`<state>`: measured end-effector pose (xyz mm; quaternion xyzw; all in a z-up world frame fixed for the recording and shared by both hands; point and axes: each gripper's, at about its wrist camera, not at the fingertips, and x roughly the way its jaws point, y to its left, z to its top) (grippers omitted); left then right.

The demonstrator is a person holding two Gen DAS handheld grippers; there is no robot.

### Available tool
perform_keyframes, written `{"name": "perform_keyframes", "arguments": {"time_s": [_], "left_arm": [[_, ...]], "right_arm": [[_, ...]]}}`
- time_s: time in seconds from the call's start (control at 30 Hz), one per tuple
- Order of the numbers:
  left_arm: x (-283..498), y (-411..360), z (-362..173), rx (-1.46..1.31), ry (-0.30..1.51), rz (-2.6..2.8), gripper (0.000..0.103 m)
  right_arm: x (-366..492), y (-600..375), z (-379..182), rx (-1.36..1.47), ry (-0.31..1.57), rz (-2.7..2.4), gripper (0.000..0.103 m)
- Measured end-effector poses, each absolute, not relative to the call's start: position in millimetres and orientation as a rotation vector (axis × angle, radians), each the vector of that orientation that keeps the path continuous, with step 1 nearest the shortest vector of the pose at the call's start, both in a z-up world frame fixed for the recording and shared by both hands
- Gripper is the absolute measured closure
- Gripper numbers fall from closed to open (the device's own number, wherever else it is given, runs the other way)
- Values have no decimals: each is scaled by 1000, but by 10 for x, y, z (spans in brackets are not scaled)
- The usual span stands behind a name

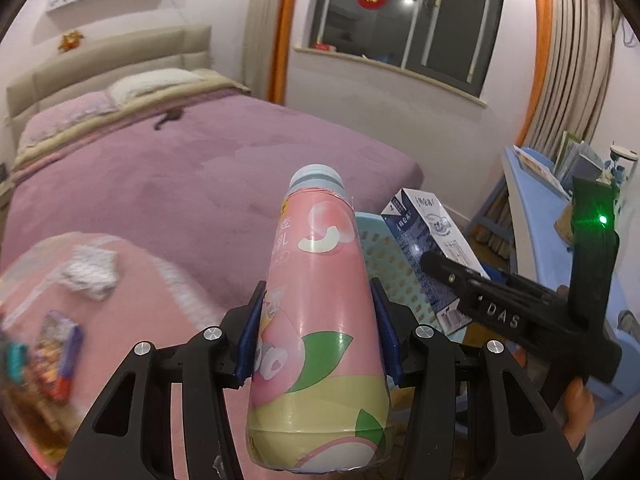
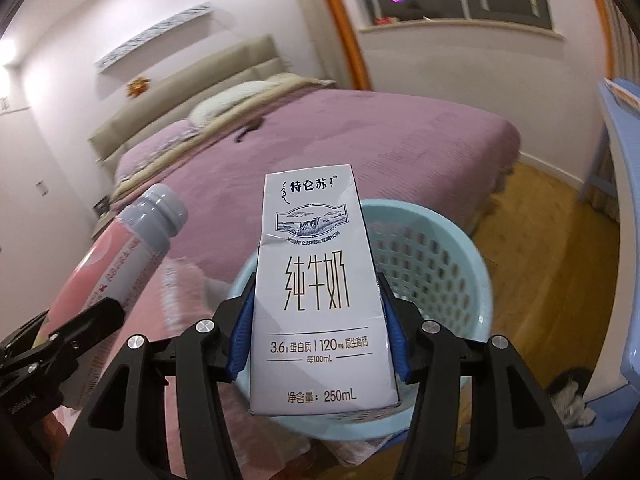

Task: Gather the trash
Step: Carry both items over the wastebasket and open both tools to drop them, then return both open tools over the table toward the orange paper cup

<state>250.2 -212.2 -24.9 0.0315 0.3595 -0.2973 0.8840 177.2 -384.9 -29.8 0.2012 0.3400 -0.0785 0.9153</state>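
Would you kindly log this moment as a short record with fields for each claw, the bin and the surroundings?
left claw: shut on the pink bottle, gripped around its lower body, grey cap pointing away
right claw: shut on the milk carton, held upright, printed face towards the camera
bin: light blue basket, directly behind the carton, nothing visible in the part that shows
surroundings: purple bed beyond the basket; blue table to the right
leftovers: blurred wrappers on a pink surface at the left
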Motion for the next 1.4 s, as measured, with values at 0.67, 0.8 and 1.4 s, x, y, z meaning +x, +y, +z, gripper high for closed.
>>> {"name": "perform_keyframes", "arguments": {"time_s": [0.67, 0.8, 1.4], "left_arm": [[2588, -2121, -527, 12, 769, -587, 36], [2447, -1888, -434, -18, 742, -564, 36], [1714, 402, -256, -207, 609, -181, 36]], "right_arm": [[1895, -3851, -638, 421, 796, -161, 43], [1844, -3627, -484, 367, 765, -121, 43], [1837, -2105, -107, 169, 706, 150, 43]]}}
